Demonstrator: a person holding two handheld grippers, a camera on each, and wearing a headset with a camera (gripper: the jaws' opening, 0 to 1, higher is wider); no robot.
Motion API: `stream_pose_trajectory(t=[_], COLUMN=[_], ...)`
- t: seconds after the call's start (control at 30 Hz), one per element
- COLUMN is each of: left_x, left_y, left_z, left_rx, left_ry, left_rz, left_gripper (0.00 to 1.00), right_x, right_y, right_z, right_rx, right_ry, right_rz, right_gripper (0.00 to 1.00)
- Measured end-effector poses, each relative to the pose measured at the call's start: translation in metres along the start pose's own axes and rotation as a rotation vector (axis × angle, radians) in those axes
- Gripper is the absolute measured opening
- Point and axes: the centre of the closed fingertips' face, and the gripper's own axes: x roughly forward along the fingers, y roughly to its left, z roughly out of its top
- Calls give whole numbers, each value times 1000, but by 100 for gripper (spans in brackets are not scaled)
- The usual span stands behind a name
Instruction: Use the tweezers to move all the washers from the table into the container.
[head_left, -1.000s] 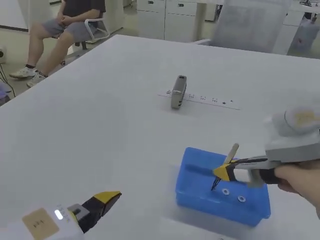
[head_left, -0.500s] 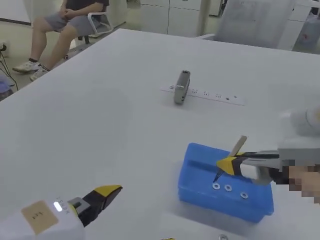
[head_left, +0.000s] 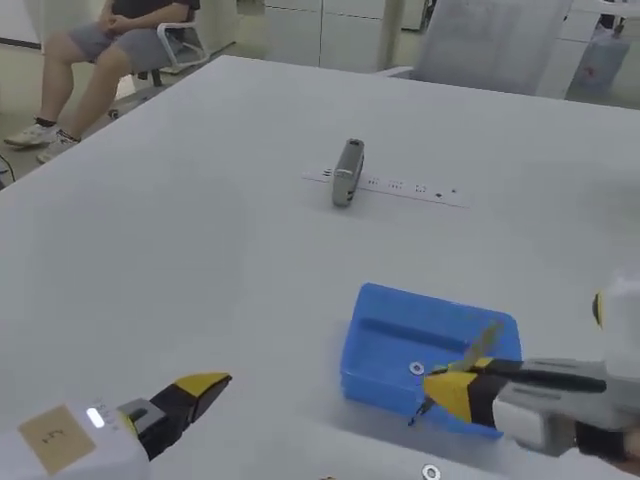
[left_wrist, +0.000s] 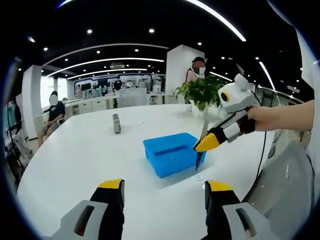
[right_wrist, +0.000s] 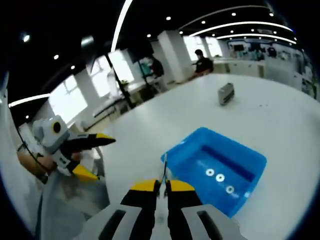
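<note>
**A:** Your right gripper (right_wrist: 161, 186) is pinching the tweezers (right_wrist: 164, 170), with its jaws nearly closed around the thin shaft. The tips are pointing down just outside the near wall of the blue container (right_wrist: 234, 148).

**B:** And your left gripper (left_wrist: 162, 186) is hanging low with its jaws spread wide, gripping nothing.

**A:** Three washers (right_wrist: 219, 177) are lying on the container floor in a loose row.

**B:** One more washer (left_wrist: 199, 177) is sitting on the white table (head_left: 200, 230), just beside the container and close under the tweezers' tips. Whether those tips are carrying anything, I cannot tell.

**A:** Further out, a small grey block (head_left: 346, 172) is standing well apart from the container, at one end of a flat white strip (head_left: 400, 188).

**B:** And past the table's far corner, a person (head_left: 100, 40) is sitting.
</note>
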Motion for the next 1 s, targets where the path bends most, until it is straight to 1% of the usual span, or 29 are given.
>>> stream_pose_trajectory(t=[0.03,0.17,0.3,0.43,0.6,0.67,0.73,0.77,0.8,0.83,0.9,0.97,1.0], left_x=[0,0,0,0,0,0,0,0,0,0,0,0,0], left_y=[0,0,0,0,1,1,1,1,1,1,1,1,2], left_z=[0,0,0,0,0,0,0,0,0,0,0,0,0], left_rx=[-1,-1,-2,-1,0,0,-1,-2,-3,-3,-1,0,-1], left_ry=[0,0,-1,0,1,1,1,1,0,0,1,0,1], left_rz=[0,0,1,1,1,0,2,2,3,3,3,4,6], left_gripper=[65,65,65,65,65,65,65,65,65,65,65,65,65], right_x=[1,2,1,0,4,5,6,6,7,6,6,7,8], right_y=[0,0,-1,-4,-4,-3,-3,-3,-2,0,3,10,13], right_z=[-9,-29,-40,-42,-42,-43,-45,-44,-44,-45,-46,-47,-48], right_rx=[21,74,93,113,103,94,71,66,55,-14,-84,-195,-227], right_ry=[12,27,38,36,35,42,57,53,60,80,102,125,131], right_rz=[2,-7,-20,-30,-30,-30,-33,-34,-32,-27,-23,-11,-8], right_gripper=[4,4,4,4,4,4,4,4,4,4,4,4,4])
